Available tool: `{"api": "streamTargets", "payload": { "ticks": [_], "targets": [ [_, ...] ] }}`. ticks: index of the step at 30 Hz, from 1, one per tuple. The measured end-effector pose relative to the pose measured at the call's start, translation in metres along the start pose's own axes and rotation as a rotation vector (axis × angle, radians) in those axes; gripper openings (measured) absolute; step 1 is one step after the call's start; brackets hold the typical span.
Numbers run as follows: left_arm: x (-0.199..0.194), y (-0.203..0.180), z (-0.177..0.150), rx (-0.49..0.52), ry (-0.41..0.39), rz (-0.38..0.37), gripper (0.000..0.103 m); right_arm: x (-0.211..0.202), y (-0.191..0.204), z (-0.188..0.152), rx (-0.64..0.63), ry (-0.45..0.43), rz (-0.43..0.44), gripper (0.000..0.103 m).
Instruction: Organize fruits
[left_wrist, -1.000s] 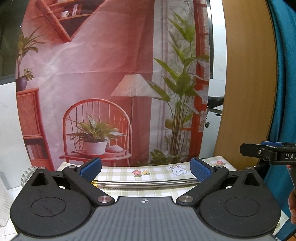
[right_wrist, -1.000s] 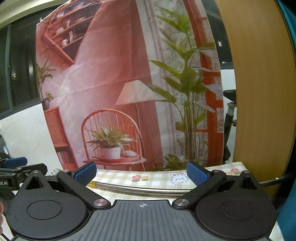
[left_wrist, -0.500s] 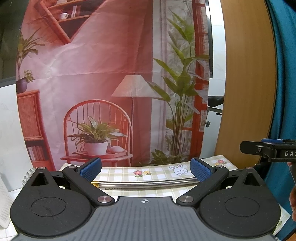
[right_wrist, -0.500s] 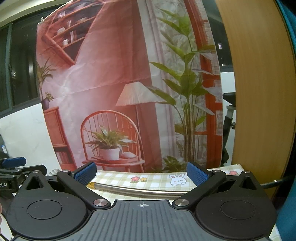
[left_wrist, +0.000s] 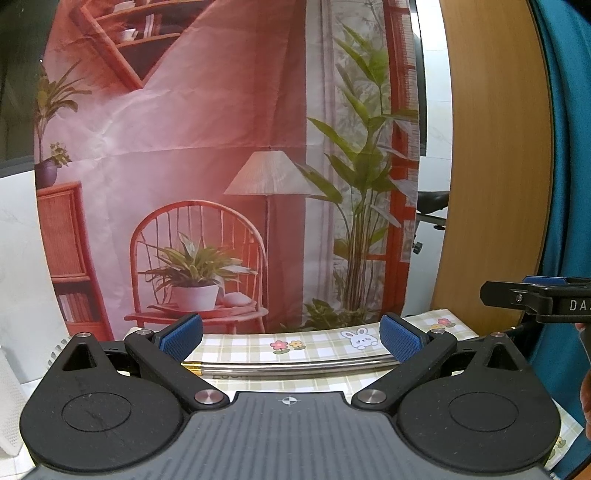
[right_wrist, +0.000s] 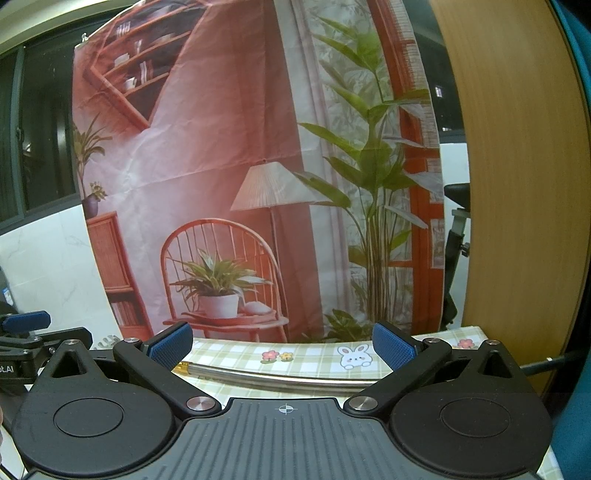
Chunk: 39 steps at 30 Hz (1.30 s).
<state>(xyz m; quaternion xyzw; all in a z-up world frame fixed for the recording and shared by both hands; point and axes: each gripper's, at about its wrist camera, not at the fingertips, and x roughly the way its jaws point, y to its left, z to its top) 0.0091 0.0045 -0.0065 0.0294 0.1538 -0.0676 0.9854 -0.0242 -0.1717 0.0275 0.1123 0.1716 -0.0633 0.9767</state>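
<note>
Barely anything has shifted over the last second: my left tool (left_wrist: 291, 334) and right tool (right_wrist: 282, 341) both hover spread wide, empty, above the checked worktop (left_wrist: 314, 341). No fruit in either view; organizing not begun.

A metal rod (left_wrist: 291, 367) lies on the tablecloth (left_wrist: 317, 341) (before the hanging backdrop (left_wrist: 207, 147)).

The tube (left_wrist: 291, 366) runs behind both blue pads, its ends hidden; lettering below it is cut by the left gripper (left_wrist: 291, 334) body; at 3 o'clock the right gripper (left_wrist: 535, 297) is cropped, its label reading only "DA"; at 9 o'clock in the right view, the left gripper (right_wrist: 26, 332) is cropped too.
</note>
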Motion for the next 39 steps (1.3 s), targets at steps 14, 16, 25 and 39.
{"api": "streamTargets", "payload": {
  "ticks": [14, 16, 25, 39],
  "targets": [
    [-0.0005, 0.0013, -0.001, -0.006, -0.002, 0.002, 0.103, -0.0006, -0.0003, -0.0003, 0.002, 0.001, -0.002, 0.103],
    [-0.0005, 0.0015, -0.001, -0.006, -0.002, 0.002, 0.103, -0.0007, -0.0002, -0.0003, 0.002, 0.001, -0.002, 0.103],
    [-0.0011, 0.0035, 0.0009, -0.015, -0.006, 0.007, 0.103, -0.0006, -0.0015, -0.0008, 0.002, -0.002, -0.004, 0.103],
    [0.0008, 0.0047, -0.001, -0.033, 0.005, 0.009, 0.103, -0.0006, -0.0018, -0.0011, 0.001, 0.001, -0.003, 0.103]
  ]
}}
